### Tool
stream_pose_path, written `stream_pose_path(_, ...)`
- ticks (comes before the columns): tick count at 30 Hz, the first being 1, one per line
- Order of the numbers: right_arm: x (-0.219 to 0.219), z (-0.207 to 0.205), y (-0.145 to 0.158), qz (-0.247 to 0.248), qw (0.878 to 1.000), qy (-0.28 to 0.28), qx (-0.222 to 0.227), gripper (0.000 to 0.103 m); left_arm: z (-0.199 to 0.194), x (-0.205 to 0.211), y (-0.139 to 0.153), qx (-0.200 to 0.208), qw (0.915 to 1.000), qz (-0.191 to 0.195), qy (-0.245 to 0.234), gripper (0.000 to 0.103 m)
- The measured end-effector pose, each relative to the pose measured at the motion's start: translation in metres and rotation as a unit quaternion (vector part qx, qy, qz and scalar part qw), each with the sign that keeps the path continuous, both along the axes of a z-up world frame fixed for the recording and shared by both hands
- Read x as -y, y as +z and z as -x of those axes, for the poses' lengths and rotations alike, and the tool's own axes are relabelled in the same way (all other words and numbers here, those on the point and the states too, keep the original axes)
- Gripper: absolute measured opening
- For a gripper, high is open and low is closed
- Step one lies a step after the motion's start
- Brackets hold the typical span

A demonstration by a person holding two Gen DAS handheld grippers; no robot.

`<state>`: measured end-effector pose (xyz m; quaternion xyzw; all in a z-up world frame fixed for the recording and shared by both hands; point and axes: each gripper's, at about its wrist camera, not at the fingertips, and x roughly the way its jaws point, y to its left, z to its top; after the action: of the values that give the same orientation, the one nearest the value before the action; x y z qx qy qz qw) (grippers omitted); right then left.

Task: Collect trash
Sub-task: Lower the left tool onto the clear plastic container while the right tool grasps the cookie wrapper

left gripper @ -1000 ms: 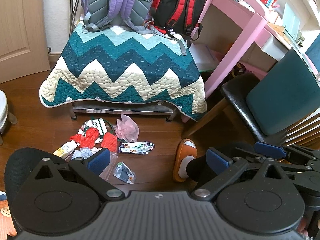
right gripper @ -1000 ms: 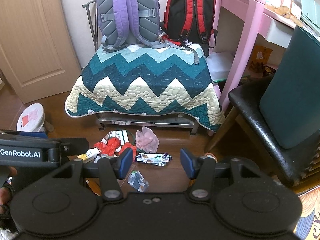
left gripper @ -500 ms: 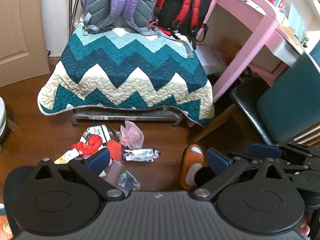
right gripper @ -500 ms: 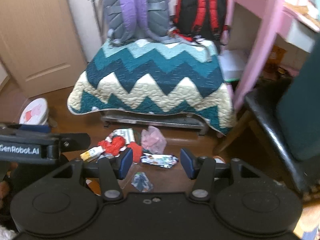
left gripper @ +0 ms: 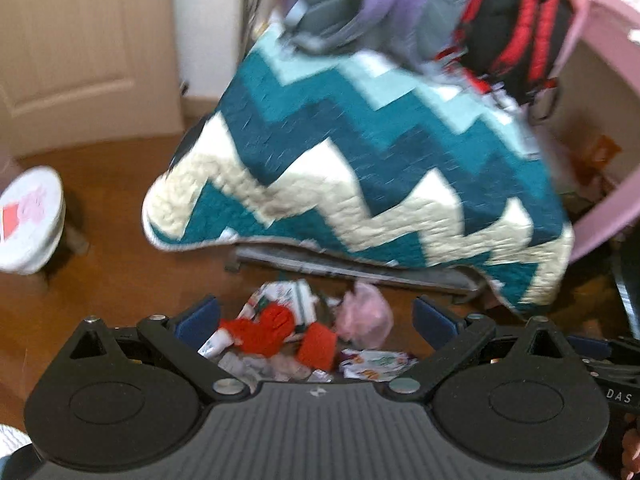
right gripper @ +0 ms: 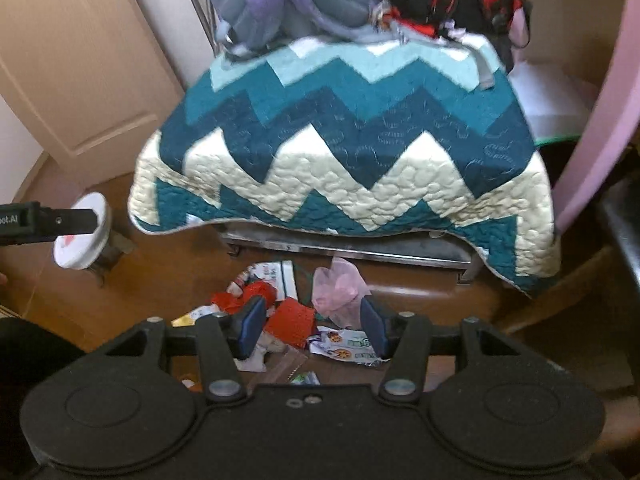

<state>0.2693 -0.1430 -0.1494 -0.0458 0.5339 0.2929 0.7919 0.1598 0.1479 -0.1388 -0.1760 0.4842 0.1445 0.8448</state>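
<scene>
Both grippers are hanging spread wide, gripping nothing: left gripper (left gripper: 316, 320), right gripper (right gripper: 312, 328). The trash pile (right gripper: 288, 312) is sitting on the floor (right gripper: 168, 272), near side of the zigzag quilt (right gripper: 344, 152).

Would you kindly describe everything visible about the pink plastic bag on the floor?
The pink plastic bag is thin, translucent film, crumpled into a loose upright bunch with creased folds. It sits on the brown wooden floor just in front of the quilt-covered bench, at the right end of the litter pile. A red scrap lies close on its left and a printed snack wrapper just in front. Neither hand-held gripper touches it.
</scene>
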Motion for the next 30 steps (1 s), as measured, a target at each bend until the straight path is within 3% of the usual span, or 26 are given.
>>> stream_pose_path(6, -0.009, -0.035, -0.081, 0.03, 0.996, -0.045, -0.068, 0.053, -0.031, 0.008, -0.077, -0.06, 0.9975, 0.012, -0.035, 0.103)
stream_pose_path(11, -0.011, -0.055, -0.16, 0.05, 0.983, -0.094, -0.15, 0.053, -0.053, 0.03, -0.147, -0.136, 0.9866, 0.019, -0.088, 0.103)
stream_pose_path(16, -0.003, -0.06, -0.247, 0.071, 0.946, -0.183, -0.257, 0.053, -0.076, 0.045, -0.218, -0.192, 0.9712, 0.003, -0.141, 0.103)
stream_pose_path(20, 0.004, -0.06, -0.296, 0.093, 0.924, -0.231, -0.291, 0.052, -0.085, 0.061, -0.274, -0.248, 0.9501, 0.001, -0.19, 0.103)
stream_pose_path(23, 0.011, -0.062, -0.321, 0.084, 0.908, -0.266, -0.312, 0.052, -0.089, 0.068, -0.312, -0.277, 0.9379, 0.014, -0.208, 0.102)
stream_pose_path(30, 0.015, -0.063, -0.366, 0.067, 0.877, -0.313, -0.358, 0.052, -0.085, 0.078, -0.38, -0.328, 0.9127, -0.001, -0.244, 0.102)
